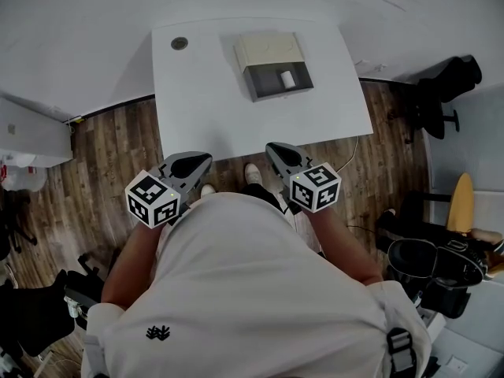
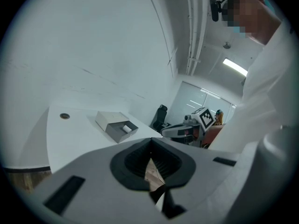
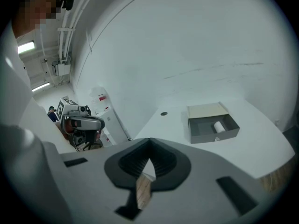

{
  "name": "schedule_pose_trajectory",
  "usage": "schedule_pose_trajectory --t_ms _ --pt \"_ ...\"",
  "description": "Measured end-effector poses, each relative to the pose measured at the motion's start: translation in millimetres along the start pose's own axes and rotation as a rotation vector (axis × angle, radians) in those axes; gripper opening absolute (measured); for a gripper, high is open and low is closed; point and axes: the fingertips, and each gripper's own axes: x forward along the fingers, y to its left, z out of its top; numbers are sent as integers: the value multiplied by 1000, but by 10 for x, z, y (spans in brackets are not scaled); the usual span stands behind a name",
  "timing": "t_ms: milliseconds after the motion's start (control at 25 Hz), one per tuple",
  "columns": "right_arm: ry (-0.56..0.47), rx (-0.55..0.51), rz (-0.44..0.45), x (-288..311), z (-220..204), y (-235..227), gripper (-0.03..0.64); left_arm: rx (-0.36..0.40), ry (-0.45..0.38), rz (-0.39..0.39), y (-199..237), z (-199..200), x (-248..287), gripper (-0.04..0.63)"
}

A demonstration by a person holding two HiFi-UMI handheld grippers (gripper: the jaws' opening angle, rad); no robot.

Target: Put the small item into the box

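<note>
A small grey box point(image 1: 272, 65) with a beige top stands at the far middle of the white table point(image 1: 205, 109), its drawer pulled open. A small white roll point(image 1: 287, 78) lies inside the drawer. Both grippers hang close to the person's body, off the table's near edge and far from the box. My left gripper point(image 1: 206, 157) and my right gripper point(image 1: 270, 146) are shut with nothing held. The left gripper view has the box point(image 2: 116, 124) and roll point(image 2: 126, 128) beyond the shut left gripper point(image 2: 150, 141). The right gripper view shows the box point(image 3: 212, 122) and roll point(image 3: 218, 126) past the right gripper point(image 3: 149, 143).
A round cable hole point(image 1: 179, 43) sits in the table's far left corner. A black office chair point(image 1: 441, 93) stands right of the table, with dark equipment point(image 1: 433, 266) nearer. A white cabinet point(image 1: 31, 132) is at the left on the wooden floor point(image 1: 110, 148).
</note>
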Motion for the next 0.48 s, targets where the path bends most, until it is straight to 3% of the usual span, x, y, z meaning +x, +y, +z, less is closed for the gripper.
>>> schedule_pose_trajectory --t_ms 480 --pt "-22 -22 10 -28 108 41 6 -4 8 7 -24 -12 -26 6"
